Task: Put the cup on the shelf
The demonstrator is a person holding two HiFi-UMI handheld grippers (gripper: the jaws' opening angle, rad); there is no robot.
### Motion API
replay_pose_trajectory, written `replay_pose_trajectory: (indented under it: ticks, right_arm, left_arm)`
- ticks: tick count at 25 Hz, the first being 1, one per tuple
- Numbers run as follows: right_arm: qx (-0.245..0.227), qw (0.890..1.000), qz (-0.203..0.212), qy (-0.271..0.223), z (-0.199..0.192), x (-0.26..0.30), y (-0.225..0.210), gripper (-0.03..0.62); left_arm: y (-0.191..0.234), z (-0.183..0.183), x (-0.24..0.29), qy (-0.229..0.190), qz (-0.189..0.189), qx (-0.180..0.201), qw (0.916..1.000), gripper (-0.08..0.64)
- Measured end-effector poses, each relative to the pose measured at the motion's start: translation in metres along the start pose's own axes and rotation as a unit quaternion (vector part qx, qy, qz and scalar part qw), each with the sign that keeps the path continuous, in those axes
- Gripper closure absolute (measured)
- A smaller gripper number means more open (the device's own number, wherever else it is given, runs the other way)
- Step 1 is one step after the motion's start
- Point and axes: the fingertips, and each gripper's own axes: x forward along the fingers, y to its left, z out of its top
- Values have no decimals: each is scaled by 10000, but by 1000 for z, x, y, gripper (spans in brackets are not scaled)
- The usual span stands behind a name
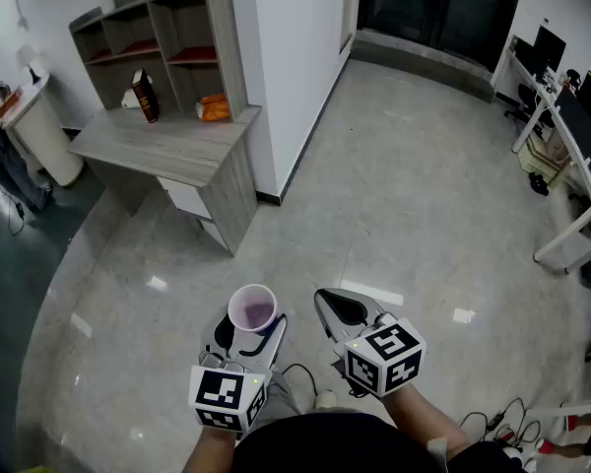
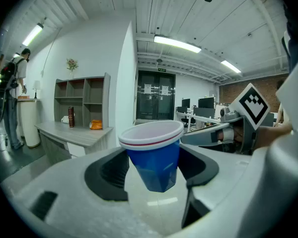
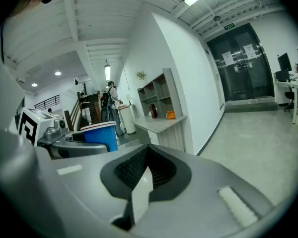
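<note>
A blue paper cup (image 1: 252, 308) with a white rim and pale inside hangs upright above the floor, close in front of me. My left gripper (image 1: 251, 325) is shut on the cup (image 2: 154, 152), one dark pad on each side of its wall. My right gripper (image 1: 327, 302) floats just right of it, shut and holding nothing; in its own view the jaws (image 3: 139, 182) meet in a thin seam and the cup (image 3: 99, 133) shows at left. The grey shelf unit (image 1: 163, 37) stands far off at the upper left, on a desk (image 1: 158, 151).
A dark book-like object (image 1: 145, 97) and an orange item (image 1: 213, 108) occupy the desk below the shelf's compartments. A white wall corner (image 1: 276, 87) rises beside the desk. A white bin (image 1: 39, 131) stands left, office desks with monitors (image 1: 571, 116) right, cables (image 1: 502, 417) on the floor.
</note>
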Motion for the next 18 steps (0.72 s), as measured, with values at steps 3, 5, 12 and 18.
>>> replay_pose_trajectory:
  ticks: [3,5,12,18]
  right_arm:
    - [5,10000,-4,24,1,4,0,595]
    - [37,10000,-17,23,2,5,-2,595]
    - [165,9999,28,35,3,23,-1,595]
    - [147,9998,-47,88,19,59,-1,594]
  left_arm:
    - [2,0,2,31,-13,0,10000,264]
    - [3,0,4,50,-17,-6,10000,264]
    - [18,-2,12,30,-19,-160,9999,264]
    - [51,10,28,77,-193,-139,9997,264]
